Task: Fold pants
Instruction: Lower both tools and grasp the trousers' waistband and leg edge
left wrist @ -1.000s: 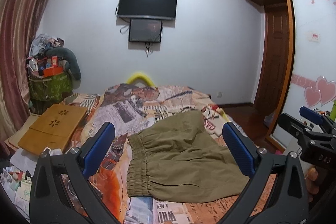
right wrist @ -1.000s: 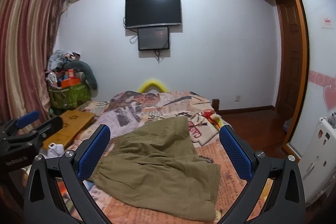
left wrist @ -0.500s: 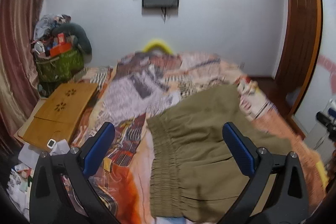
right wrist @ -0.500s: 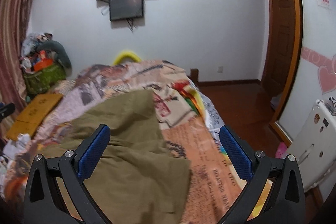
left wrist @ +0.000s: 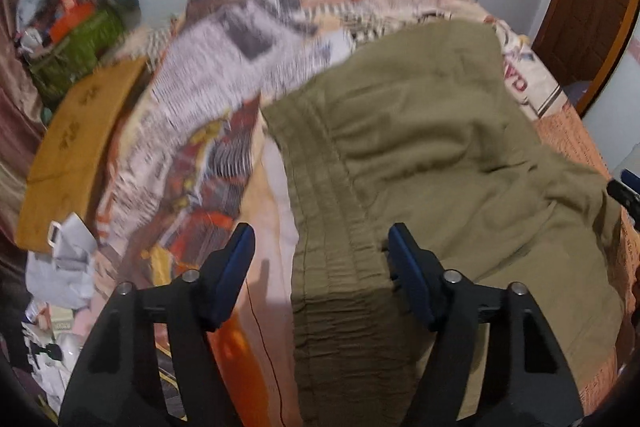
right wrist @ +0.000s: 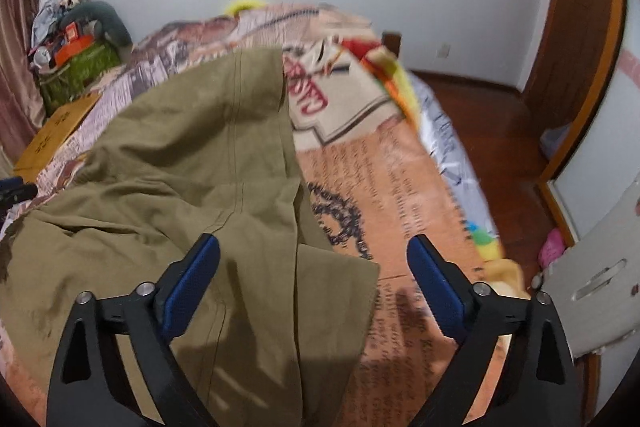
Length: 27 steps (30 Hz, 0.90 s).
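Note:
Olive-green pants (left wrist: 432, 163) lie rumpled across a bed with a newspaper-print cover (left wrist: 208, 131). Their elastic waistband (left wrist: 332, 267) runs down the middle of the left wrist view. My left gripper (left wrist: 322, 267) is open and hovers over the near end of the waistband, one finger on each side. In the right wrist view the pants (right wrist: 180, 187) fill the left half, and their leg ends reach the near right. My right gripper (right wrist: 314, 275) is open above the leg hem edge (right wrist: 340, 263). Neither gripper holds cloth.
A wooden lap table (left wrist: 76, 139) and loose papers lie left of the bed. A cluttered green basket (left wrist: 76, 43) stands in the far left corner. Wooden floor (right wrist: 492, 155), a door and a white plastic stool (right wrist: 600, 279) are right of the bed.
Both grippers have tilted down and moved in close over the pants. The left one has narrowed its opening and now straddles the waistband; the right one is over the leg hem.

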### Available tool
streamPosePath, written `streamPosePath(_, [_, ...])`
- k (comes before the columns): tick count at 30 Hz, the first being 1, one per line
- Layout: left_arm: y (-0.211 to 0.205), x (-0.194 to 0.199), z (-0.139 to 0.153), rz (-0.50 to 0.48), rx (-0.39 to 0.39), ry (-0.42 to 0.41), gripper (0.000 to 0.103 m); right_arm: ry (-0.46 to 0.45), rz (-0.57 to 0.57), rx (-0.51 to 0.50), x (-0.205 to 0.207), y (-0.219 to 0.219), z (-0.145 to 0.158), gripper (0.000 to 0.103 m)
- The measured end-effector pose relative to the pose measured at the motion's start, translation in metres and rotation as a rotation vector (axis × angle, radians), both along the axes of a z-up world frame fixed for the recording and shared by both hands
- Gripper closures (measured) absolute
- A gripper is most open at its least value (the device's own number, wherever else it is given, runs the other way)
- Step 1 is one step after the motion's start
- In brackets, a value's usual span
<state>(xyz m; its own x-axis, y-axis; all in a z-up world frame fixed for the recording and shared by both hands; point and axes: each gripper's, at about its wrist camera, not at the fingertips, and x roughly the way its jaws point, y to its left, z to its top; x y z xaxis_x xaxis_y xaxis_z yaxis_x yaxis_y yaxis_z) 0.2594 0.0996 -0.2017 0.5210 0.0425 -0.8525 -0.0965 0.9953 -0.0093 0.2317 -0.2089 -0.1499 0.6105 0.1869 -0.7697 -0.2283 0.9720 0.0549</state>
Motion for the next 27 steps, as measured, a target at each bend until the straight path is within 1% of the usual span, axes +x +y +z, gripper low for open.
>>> streamPosePath(1, [0.004,0.001,-0.005,0.003,-0.026,0.015,0.035,0.018,0.01,0.013,0.006,0.001,-0.002,0.018])
streamPosePath(3, [0.014,0.002,-0.01,0.02,-0.087,0.034,0.035,0.039,0.042,0.027,0.018,0.006,-0.002,0.026])
streamPosePath(6, [0.026,0.006,-0.015,0.041,-0.147,0.071,0.035,0.063,0.088,0.022,0.038,0.016,-0.008,0.029])
streamPosePath(8, [0.028,0.013,-0.019,0.042,-0.174,0.103,0.036,0.089,0.09,0.009,0.049,0.024,-0.015,0.032])
streamPosePath(10, [0.03,0.017,-0.024,0.044,-0.208,0.133,0.036,0.157,0.102,0.007,0.062,0.031,-0.028,0.039])
streamPosePath(11, [0.032,0.02,-0.026,0.046,-0.23,0.146,0.037,0.196,0.106,0.011,0.067,0.034,-0.036,0.047])
streamPosePath(12, [0.034,0.022,-0.03,0.052,-0.277,0.163,0.037,0.226,0.108,0.017,0.069,0.035,-0.043,0.054])
streamPosePath(13, [0.038,0.024,-0.033,0.058,-0.316,0.178,0.037,0.253,0.108,0.027,0.07,0.036,-0.049,0.057])
streamPosePath(14, [0.04,0.025,-0.036,0.066,-0.351,0.195,0.037,0.271,0.107,0.04,0.07,0.037,-0.054,0.062])
streamPosePath(15, [0.044,0.028,-0.041,0.073,-0.393,0.222,0.037,0.272,0.107,0.048,0.069,0.036,-0.055,0.063])
streamPosePath(17, [0.048,0.032,-0.045,0.074,-0.438,0.252,0.037,0.264,0.113,0.058,0.065,0.034,-0.054,0.065])
streamPosePath(18, [0.049,0.035,-0.046,0.071,-0.457,0.268,0.037,0.267,0.12,0.067,0.064,0.033,-0.053,0.07])
streamPosePath(20, [0.048,0.037,-0.044,0.057,-0.456,0.28,0.039,0.279,0.133,0.087,0.06,0.032,-0.053,0.079])
streamPosePath(22, [0.045,0.039,-0.041,0.037,-0.448,0.281,0.044,0.269,0.134,0.069,0.058,0.033,-0.051,0.085])
streamPosePath(23, [0.044,0.04,-0.039,0.027,-0.45,0.276,0.053,0.262,0.133,0.059,0.058,0.034,-0.051,0.09])
streamPosePath(24, [0.042,0.04,-0.036,0.034,-0.437,0.268,0.053,0.259,0.13,0.056,0.056,0.034,-0.05,0.092])
streamPosePath(25, [0.039,0.041,-0.033,0.047,-0.411,0.253,0.053,0.257,0.125,0.058,0.055,0.032,-0.05,0.093])
streamPosePath(27, [0.029,0.042,-0.029,0.034,-0.316,0.219,0.055,0.26,0.126,0.053,0.054,0.031,-0.051,0.094])
